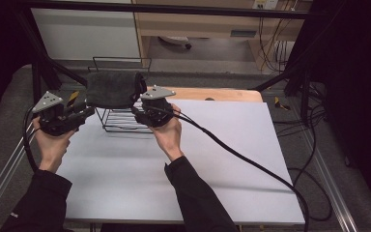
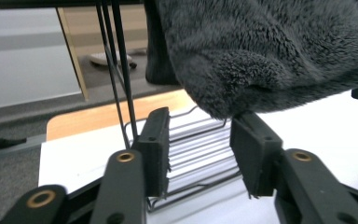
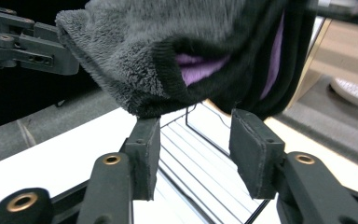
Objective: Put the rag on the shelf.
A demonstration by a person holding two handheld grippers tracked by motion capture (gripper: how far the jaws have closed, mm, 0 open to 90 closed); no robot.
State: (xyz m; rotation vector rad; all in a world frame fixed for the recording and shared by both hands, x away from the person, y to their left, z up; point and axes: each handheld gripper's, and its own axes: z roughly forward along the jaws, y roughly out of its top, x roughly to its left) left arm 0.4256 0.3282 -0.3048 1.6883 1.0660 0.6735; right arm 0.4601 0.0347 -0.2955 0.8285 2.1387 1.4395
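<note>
Grey fleece cloth (image 1: 112,89) draped over black wire rack (image 1: 121,122) on white worktop (image 1: 222,159). Left gripper (image 1: 84,112) fingers spread, cloth edge just above them. Right gripper (image 1: 136,110) fingers spread, cloth hem above, nothing pinched.

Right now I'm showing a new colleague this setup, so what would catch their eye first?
The dark grey fleece cloth, draped over the black wire rack at the far left of the white table. The right gripper view shows purple lining in its fold. A hand-held gripper flanks it on each side, left hand-held gripper and right hand-held gripper, both with jaws apart just below the cloth, nothing pinched.
</note>
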